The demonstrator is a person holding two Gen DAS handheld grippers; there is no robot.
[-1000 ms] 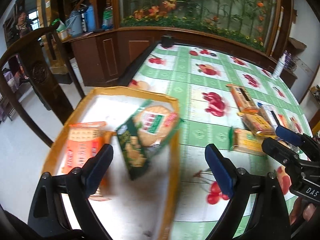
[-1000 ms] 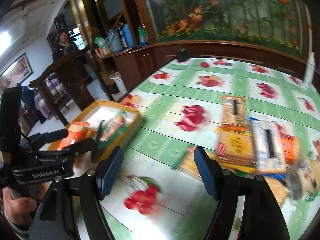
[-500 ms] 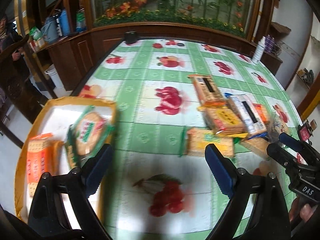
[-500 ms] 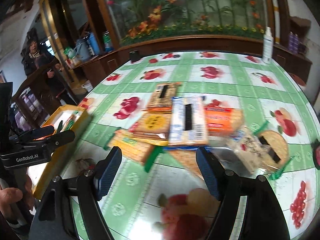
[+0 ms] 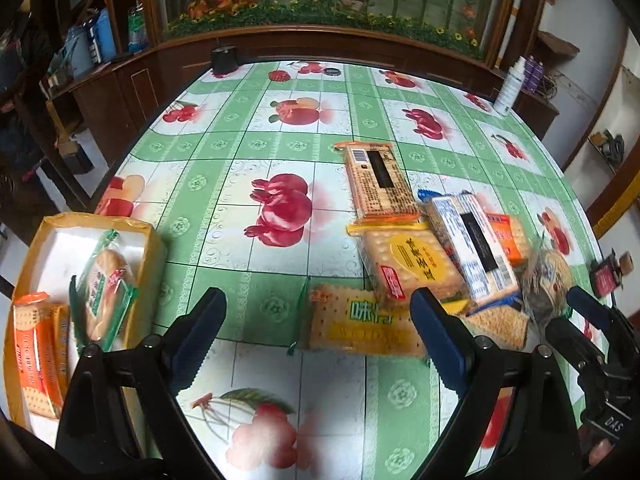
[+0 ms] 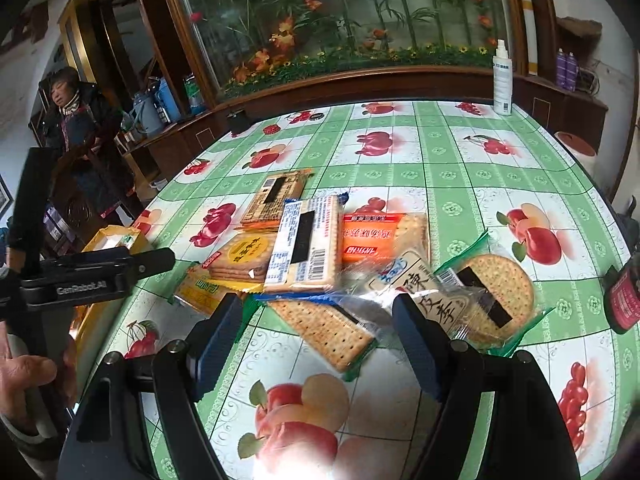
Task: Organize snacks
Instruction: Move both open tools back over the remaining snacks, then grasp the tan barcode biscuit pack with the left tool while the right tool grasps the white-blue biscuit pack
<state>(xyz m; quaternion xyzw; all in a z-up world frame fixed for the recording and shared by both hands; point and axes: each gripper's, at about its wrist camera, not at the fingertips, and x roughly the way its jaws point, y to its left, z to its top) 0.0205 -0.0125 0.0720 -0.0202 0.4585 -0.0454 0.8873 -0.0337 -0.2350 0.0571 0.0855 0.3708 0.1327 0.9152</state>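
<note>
The left tongs (image 5: 316, 336) hang released over the table (image 5: 248, 148), their 2 blue pads spread wide with nothing gripped; a yellow cracker packet (image 5: 360, 326) with a green end lies on the fruit-print cloth below and between them, untouched. The right tongs (image 6: 316, 344) are also released, their jaws having just been opening, and between them on the cloth lies a clear-wrapped square cracker packet (image 6: 324, 330), which the pads do not press.

The loose snacks sit piled together toward the table's right side: a tan packet with a black strip (image 5: 378, 182) farthest back, a cracker packet with a yellow round label (image 5: 408, 266) overlapping it, a white and blue packet (image 5: 472, 244) leaning across that one, an orange packet (image 6: 374, 240) beside it, and a round cracker in a green-edged wrapper (image 6: 496, 300) at the right end.

At the table's left edge stands a yellow box (image 5: 150, 240) holding an orange cracker packet (image 5: 34, 354) and a green-wrapped round biscuit packet (image 5: 104, 290).
</note>
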